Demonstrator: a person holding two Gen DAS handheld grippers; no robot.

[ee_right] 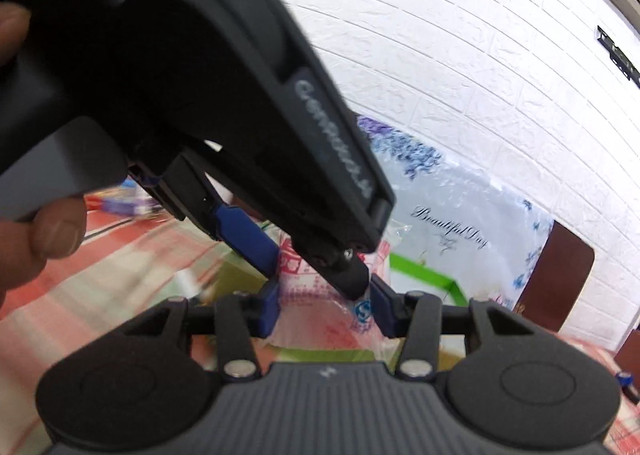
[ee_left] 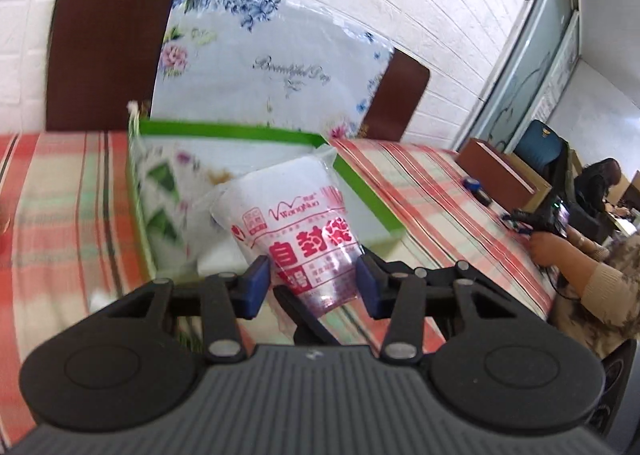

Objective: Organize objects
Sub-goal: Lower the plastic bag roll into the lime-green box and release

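The table (ee_left: 60, 191) wears a red, green and cream plaid cloth, and a white brick-pattern wall rises behind it. Against that wall, at the table's far side, stands a brown chair back (ee_left: 104, 47) draped with a pale floral sheet (ee_left: 256, 67).

On the cloth sits a green-rimmed box (ee_left: 224, 131), open at the top. Inside it lie flat printed sheets or packets with green and floral marks, too blurred to identify. A clear plastic bag pack (ee_left: 296, 223) with red printing and white contents hangs over the box's near right part.

The left gripper (ee_left: 312, 275) has its blue pads (ee_left: 256, 279) partly closed on either side of the pack's lower end; the pads sit at the plastic's edges, though whether they press it cannot be told. In the right wrist view the left gripper reaches in from the upper left, with the person's fingers (ee_right: 60, 231) on its handle.

The right gripper (ee_right: 324, 307) is also partly closed, its blue pads (ee_right: 270, 307) flanking the same crumpled pack (ee_right: 320, 319); firm contact cannot be confirmed there either.

At the far right of the table another person's hand (ee_left: 548, 247) holds a dark device.
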